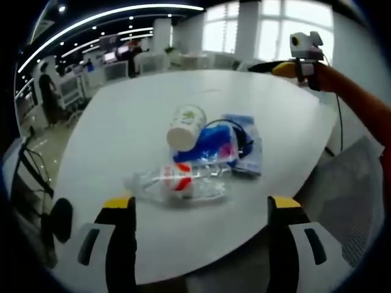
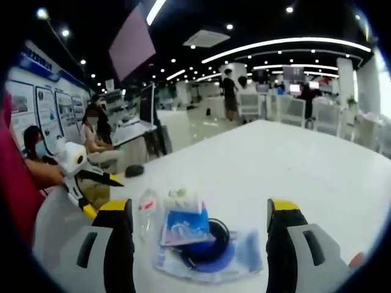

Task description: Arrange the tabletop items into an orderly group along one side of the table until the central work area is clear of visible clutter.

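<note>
Your left tongs [image 1: 201,210] stand spread wide and hold nothing, hovering at the white worktop [image 1: 122,128] edge. Just beyond lie a clear plastic bottle [image 1: 177,183], a tipped paper cup [image 1: 186,126], and a blue packet [image 1: 211,146] bunched together. Your right tongs [image 2: 198,213] are equally spread and empty, framing the same pile.

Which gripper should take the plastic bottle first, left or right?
Left, probably. The bottle lies just ahead of the open left gripper; the right gripper faces the blue packet first.
</note>
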`<state>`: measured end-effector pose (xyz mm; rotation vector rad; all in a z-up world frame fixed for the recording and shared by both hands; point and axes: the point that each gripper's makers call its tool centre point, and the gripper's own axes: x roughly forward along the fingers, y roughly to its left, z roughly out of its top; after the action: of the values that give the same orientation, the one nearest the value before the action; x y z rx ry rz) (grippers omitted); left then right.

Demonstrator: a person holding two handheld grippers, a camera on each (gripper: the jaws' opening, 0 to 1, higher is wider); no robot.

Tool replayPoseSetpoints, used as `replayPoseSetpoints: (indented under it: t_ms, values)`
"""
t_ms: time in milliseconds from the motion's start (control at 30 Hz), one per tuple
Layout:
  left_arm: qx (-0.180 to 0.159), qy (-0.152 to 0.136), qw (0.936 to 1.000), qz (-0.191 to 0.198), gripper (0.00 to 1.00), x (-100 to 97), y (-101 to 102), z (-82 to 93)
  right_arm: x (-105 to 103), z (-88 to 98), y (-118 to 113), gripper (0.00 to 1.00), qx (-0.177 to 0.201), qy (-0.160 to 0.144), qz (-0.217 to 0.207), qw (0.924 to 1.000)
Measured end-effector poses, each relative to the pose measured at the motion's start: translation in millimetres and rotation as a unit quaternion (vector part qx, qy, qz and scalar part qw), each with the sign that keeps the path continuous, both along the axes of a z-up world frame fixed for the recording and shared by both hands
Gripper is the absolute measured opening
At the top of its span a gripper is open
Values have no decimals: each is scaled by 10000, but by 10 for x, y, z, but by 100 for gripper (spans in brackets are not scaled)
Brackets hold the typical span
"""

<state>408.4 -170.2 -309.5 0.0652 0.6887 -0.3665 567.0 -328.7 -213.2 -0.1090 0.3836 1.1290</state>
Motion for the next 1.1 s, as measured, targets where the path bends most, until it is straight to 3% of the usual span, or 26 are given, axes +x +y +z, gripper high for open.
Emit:
replayPoseSetpoints:
  t_ms: [333, 667, 1100]
  values:
    - [23, 54, 10000, -15, 85, -7, -2, -17, 141, -88, 306, 86, 14, 157, 287, 9995]
    - [20, 65, 10000, 13, 85, -8, 5, -15, 229, -359, 601, 82, -313, 288, 613, 9972]
    - [-19, 49, 10000, 54, 85, 1, -1, -5, 268, -676, 804, 69, -272, 844, 880, 9922]
